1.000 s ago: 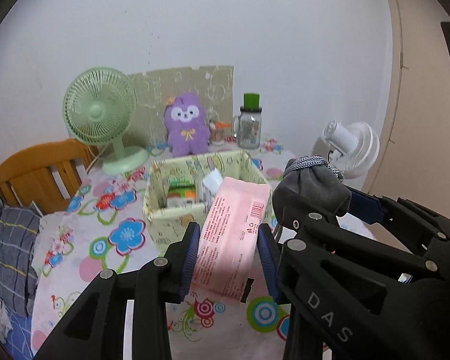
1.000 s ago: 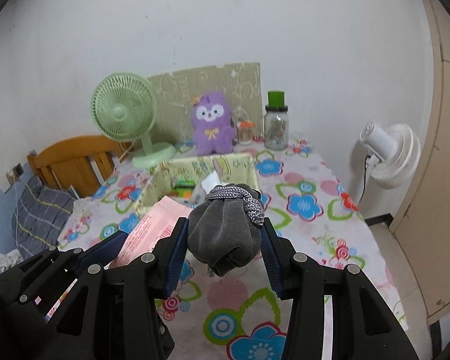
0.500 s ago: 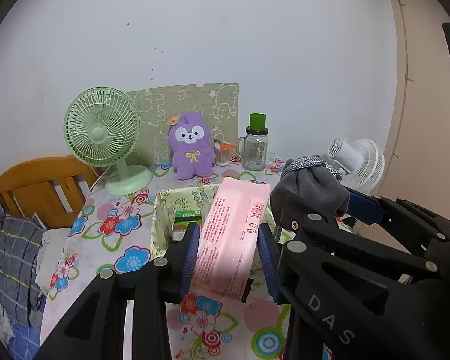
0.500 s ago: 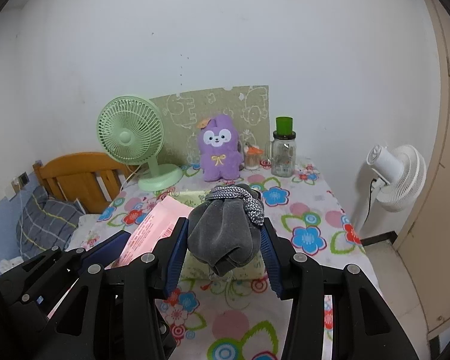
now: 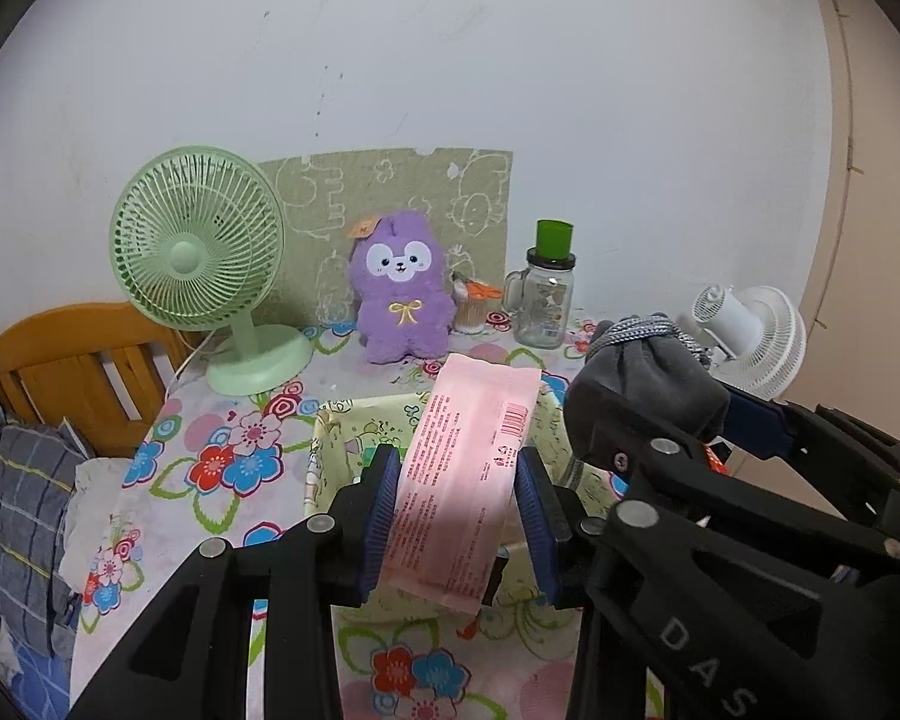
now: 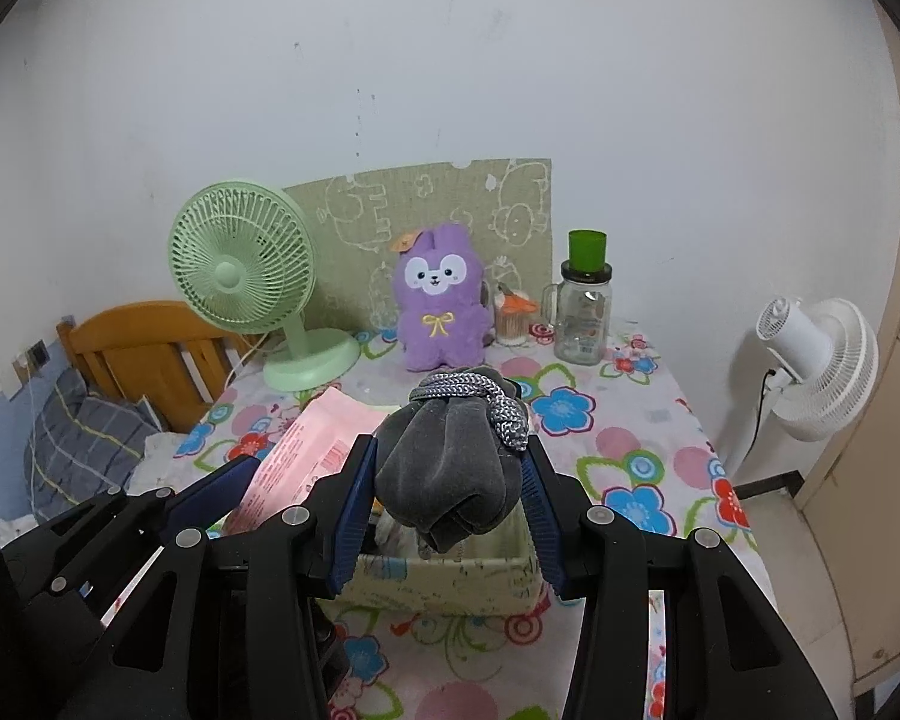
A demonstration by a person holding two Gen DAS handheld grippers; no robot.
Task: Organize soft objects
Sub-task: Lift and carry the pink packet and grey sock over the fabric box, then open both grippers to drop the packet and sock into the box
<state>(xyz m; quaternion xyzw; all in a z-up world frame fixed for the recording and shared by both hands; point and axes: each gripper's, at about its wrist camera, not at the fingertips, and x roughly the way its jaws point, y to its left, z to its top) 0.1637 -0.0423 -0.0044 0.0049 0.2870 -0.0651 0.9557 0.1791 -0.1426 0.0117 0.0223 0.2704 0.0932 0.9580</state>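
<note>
My left gripper (image 5: 456, 516) is shut on a pink soft pack (image 5: 465, 468) with printed text and a barcode, held upright above the pale green fabric box (image 5: 342, 438). My right gripper (image 6: 447, 504) is shut on a grey velvet pouch (image 6: 444, 468) tied with a silver-grey cord, hanging over the same fabric box (image 6: 444, 582). In the left wrist view the grey pouch (image 5: 642, 384) and the right gripper sit just to the right of the pink pack. The pink pack (image 6: 306, 450) shows at the left in the right wrist view. A purple plush (image 5: 402, 288) sits upright at the back of the table.
On the flowered tablecloth (image 5: 222, 456) stand a green desk fan (image 5: 204, 276), a glass jar with a green lid (image 5: 546, 294) and a small cup of sticks (image 5: 471, 306). A white floor fan (image 6: 816, 360) is off the table's right. A wooden chair (image 5: 72, 360) with grey plaid cloth stands left.
Both grippers have drawn back from the table with their loads still held. The fabric box now sits lower and nearer under the fingers, and the plush and fans look farther and higher.
</note>
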